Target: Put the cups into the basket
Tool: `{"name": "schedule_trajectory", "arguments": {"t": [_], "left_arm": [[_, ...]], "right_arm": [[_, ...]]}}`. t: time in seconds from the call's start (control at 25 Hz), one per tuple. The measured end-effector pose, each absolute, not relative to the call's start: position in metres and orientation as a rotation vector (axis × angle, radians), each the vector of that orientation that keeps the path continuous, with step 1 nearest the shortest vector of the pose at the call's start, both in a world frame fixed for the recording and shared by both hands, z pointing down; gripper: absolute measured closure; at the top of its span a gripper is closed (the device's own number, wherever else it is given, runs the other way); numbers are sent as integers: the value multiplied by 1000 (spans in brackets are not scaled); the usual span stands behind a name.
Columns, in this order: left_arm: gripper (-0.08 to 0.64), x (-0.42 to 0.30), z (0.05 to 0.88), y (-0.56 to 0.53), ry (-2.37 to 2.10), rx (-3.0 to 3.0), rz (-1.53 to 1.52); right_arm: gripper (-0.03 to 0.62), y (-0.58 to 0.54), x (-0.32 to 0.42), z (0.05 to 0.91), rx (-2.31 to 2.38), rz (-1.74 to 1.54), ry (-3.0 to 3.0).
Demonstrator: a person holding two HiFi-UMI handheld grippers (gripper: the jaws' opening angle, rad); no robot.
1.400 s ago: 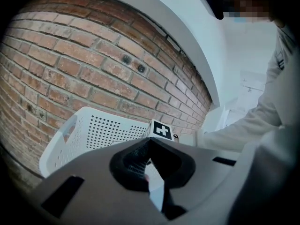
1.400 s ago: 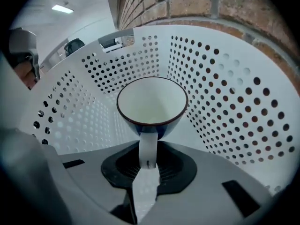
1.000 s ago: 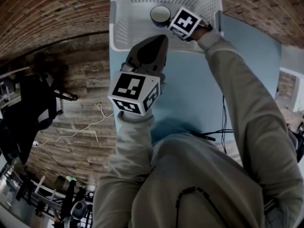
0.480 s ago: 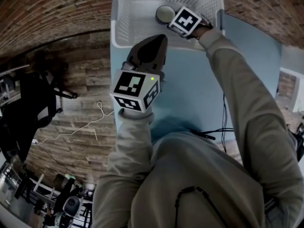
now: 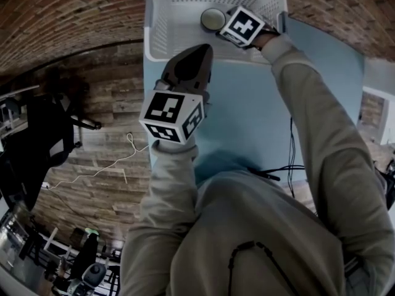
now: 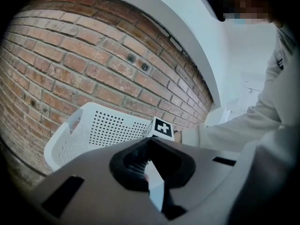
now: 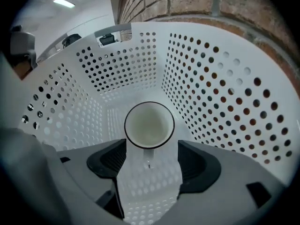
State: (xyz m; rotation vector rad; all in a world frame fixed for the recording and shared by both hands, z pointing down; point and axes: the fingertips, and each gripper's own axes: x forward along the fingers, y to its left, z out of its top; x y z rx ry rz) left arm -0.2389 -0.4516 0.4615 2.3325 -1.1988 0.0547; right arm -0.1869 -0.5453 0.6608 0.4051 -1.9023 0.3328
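Looks steeply down over grey sleeves onto a pale blue table (image 5: 247, 116) with brick wall beyond; at the table's far end, a white perforated basket (image 5: 162, 36), set where both arms can reach it; over the table just short of the basket's near rim, the left gripper (image 5: 196, 57), jaws together on nothing, apparently parked there to leave the basket mouth free for the other arm; down inside the basket near its right wall, the right gripper (image 5: 228, 26), jaws opening, pads clear of the cup (image 5: 213, 19) on either side, which reads as a release and not a grip; on the basket floor, upright and mouth up, just ahead of those jaw tips, that single white cup with its dark rim; no other cup visible on the bare table, so likely little or nothing left to load.
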Motion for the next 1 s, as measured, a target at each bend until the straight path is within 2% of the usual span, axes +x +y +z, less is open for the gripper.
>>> {"name": "schedule_trajectory", "arguments": {"t": [0.48,1.0], "left_arm": [[565,-223,417,-434,-1192,2395,18],[565,-192,350,-378,-1172,2508,6]], "right_arm": [[261,-548,-179,558,564,223,-2006],[266,-471,-154,434,716,200,-2224]]}}
